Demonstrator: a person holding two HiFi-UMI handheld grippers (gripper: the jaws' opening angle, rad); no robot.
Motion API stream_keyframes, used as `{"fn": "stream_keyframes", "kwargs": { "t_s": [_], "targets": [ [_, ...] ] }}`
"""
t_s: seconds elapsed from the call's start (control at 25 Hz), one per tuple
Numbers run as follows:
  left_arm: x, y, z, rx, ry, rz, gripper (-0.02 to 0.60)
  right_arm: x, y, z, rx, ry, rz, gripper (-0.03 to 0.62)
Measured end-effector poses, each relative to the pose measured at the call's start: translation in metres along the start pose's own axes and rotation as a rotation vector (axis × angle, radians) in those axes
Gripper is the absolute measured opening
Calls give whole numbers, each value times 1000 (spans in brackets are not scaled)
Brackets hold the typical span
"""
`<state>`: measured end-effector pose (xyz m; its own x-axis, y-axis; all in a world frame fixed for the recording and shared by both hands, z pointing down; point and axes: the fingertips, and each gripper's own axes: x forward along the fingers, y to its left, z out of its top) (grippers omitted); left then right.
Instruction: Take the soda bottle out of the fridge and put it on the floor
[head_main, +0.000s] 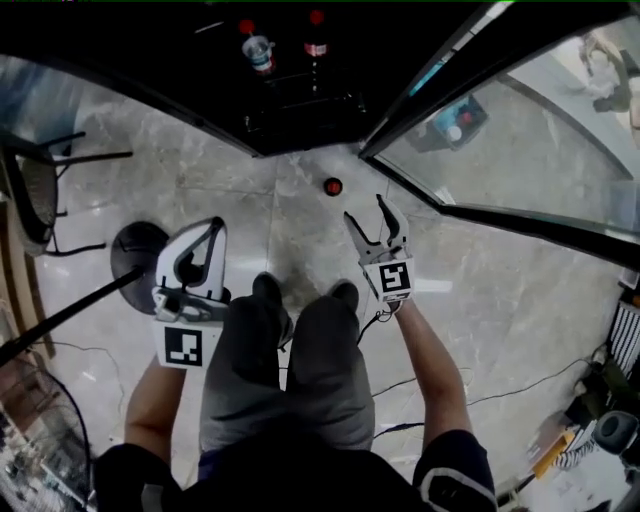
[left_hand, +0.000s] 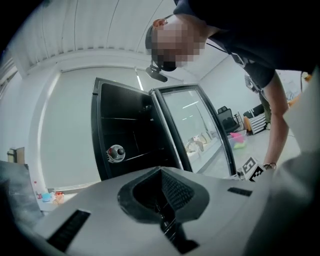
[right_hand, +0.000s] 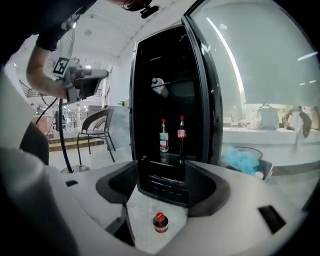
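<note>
- Right claw (right_hand: 160, 182) gapes wide, empty; left claw (left_hand: 161, 172) closed, empty.
- Soda bottle (right_hand: 160, 222): dark drink, red cap, red label, upright on the floor (right_hand: 143, 220) before the open fridge (right_hand: 134, 100).
- Three other bottles (right_hand: 163, 136) inside: two standing, one lying above.

Bright diffuse light; floor (head_main: 480, 300) glossy, soft glare. Interior of fridge (right_hand: 165, 100) near black, detail lost. Light streaks reflected on glass door (right_hand: 250, 75). Strong fisheye bend, dark vignette corners.
</note>
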<state>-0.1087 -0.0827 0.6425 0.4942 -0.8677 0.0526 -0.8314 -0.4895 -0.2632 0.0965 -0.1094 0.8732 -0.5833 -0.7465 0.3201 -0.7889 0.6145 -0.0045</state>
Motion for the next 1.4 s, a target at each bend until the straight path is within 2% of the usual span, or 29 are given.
{"fn": "stream_keyframes", "kwargs": {
  "t_s": [0.16, 0.36, 0.44, 0.52, 0.64, 0.76, 0.8, 1.04, 1.16, 1.4],
  "targets": [
    [-7, 12, 61, -14, 11, 2, 23, -32, 2, 81, -17, -37, -4, 267],
    [-13, 29, 138, -58, 25, 10, 23, -71, 11, 190, 3, -77, 11, 195],
    [-13, 34, 170, -71, 22, 20, 23, -88, 17, 232, 19, -81, 26, 186],
    [-14, 38, 202, -91, 30, 29, 23, -107, 20, 275, 42, -92, 30, 146],
    [-16, 37, 248, -105, 42, 25, 23, -133, 21, 331, 55, -102, 24, 127],
    [-17, 39, 276, -125, 45, 24, 23, -147, 23, 378, 60, -124, 7, 88],
    [-18, 40, 284, -134, 48, 22, 23, -152, 24, 394, 57, -137, -1, 53],
    [-30, 46, 359, -136, 59, 29, 23, -199, 27, 501, 39, -183, -15, 20],
    [-34, 55, 387, -125, 47, 39, 23, -213, 31, 540, 35, -202, -4, 20],
    [-44, 71, 420, -127, 11, 70, 23, -231, 44, 589, 34, -220, 9, 20]
  ]
}}
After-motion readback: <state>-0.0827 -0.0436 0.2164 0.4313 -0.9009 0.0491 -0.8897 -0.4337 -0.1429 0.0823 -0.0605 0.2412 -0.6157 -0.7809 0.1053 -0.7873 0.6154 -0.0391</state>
